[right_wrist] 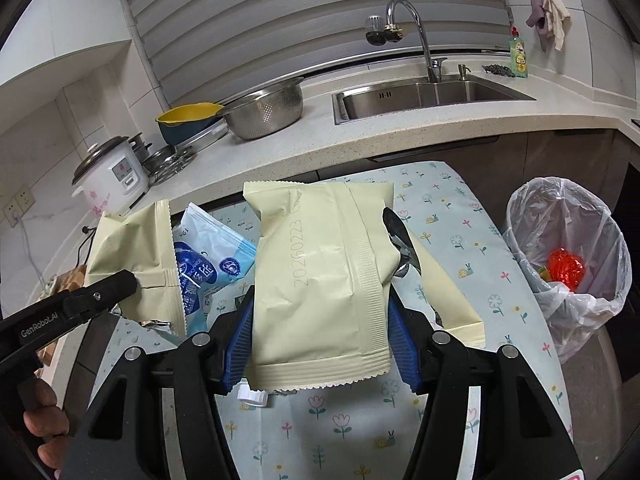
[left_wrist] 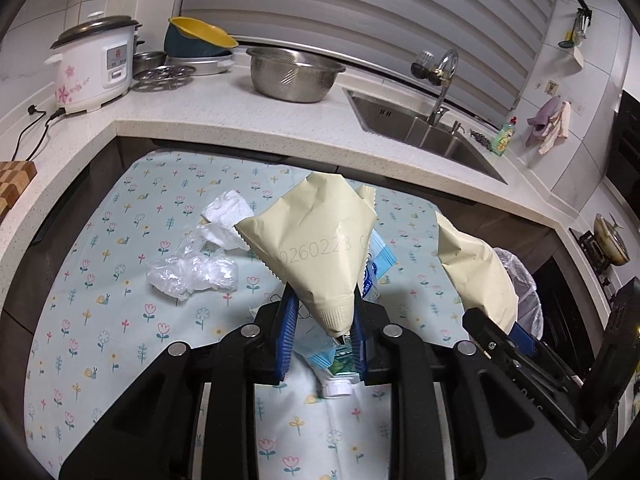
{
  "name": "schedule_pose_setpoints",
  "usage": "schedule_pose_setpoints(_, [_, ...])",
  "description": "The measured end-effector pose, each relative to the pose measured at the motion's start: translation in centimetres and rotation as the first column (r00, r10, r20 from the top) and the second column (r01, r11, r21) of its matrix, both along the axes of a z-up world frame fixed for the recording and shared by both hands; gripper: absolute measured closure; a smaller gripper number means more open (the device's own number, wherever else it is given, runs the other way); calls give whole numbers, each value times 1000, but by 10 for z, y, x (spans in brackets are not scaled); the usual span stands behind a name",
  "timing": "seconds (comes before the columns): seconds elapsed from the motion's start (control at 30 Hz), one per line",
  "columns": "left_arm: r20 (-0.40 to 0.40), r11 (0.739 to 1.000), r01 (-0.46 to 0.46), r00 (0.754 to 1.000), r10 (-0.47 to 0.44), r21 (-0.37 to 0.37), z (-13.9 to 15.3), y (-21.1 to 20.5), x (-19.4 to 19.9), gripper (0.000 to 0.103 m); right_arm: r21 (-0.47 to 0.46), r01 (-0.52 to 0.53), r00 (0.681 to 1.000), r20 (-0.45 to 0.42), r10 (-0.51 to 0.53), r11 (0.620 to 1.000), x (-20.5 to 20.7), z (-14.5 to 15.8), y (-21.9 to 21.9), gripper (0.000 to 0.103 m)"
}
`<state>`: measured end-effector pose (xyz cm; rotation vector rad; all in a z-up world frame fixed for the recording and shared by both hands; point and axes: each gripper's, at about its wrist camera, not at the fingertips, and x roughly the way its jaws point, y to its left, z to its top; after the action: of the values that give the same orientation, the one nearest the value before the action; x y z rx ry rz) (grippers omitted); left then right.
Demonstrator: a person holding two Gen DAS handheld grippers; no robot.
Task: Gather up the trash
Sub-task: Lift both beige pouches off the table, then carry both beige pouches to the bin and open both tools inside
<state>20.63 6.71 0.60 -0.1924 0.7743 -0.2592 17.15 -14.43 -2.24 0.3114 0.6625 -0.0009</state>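
Kitchen counter and sink run behind our flowered tablecloth [left_wrist: 120,312], where crumpled clear plastic [left_wrist: 192,276] and a white tissue [left_wrist: 228,212] lie at ten o'clock, not yet collected. At two o'clock the lined bin [right_wrist: 568,264] holds only a red scrap. Our left gripper [left_wrist: 324,336] is clamped on a cream wrapper [left_wrist: 316,240] and blue packet [left_wrist: 378,264], our right gripper [right_wrist: 320,344] clamped on another cream pouch [right_wrist: 320,272], both raised, tilted downward.

A pale speckled countertop [left_wrist: 224,120] is wrapping around the corner beneath white tiled walls [right_wrist: 68,92]. Grey slatted blinds [left_wrist: 360,12] are hanging shut behind the steel sink [right_wrist: 432,94] and tap [right_wrist: 416,28].
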Motion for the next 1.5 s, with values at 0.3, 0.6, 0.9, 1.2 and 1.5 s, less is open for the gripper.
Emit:
schedule_pose_setpoints(0.3, [20,998,46,999,-46,-43,25,-18,-20,80,8,37,998,43,-37,999,-29,20,-26,46])
schedule_pose_setpoints(0.6, [-43,993,98,994,-101,-71,16,-38,-33,73,28,67,997,34,-68,997,-52,13,-49,46])
schedule_pose_setpoints(0.9, [-74,995,89,993,-92,-45,-4,-40,-44,63,43,75,997,13,-75,996,-64,-1,-59,46])
schedule_pose_setpoints(1.2, [-79,996,83,993,-84,-14,-13,-33,-47,64,49,66,998,-5,-66,997,-67,-12,-56,46])
schedule_pose_setpoints(1.5, [-55,992,125,991,-125,3,-5,-58,-43,67,46,90,996,9,-91,995,-68,-6,-72,46])
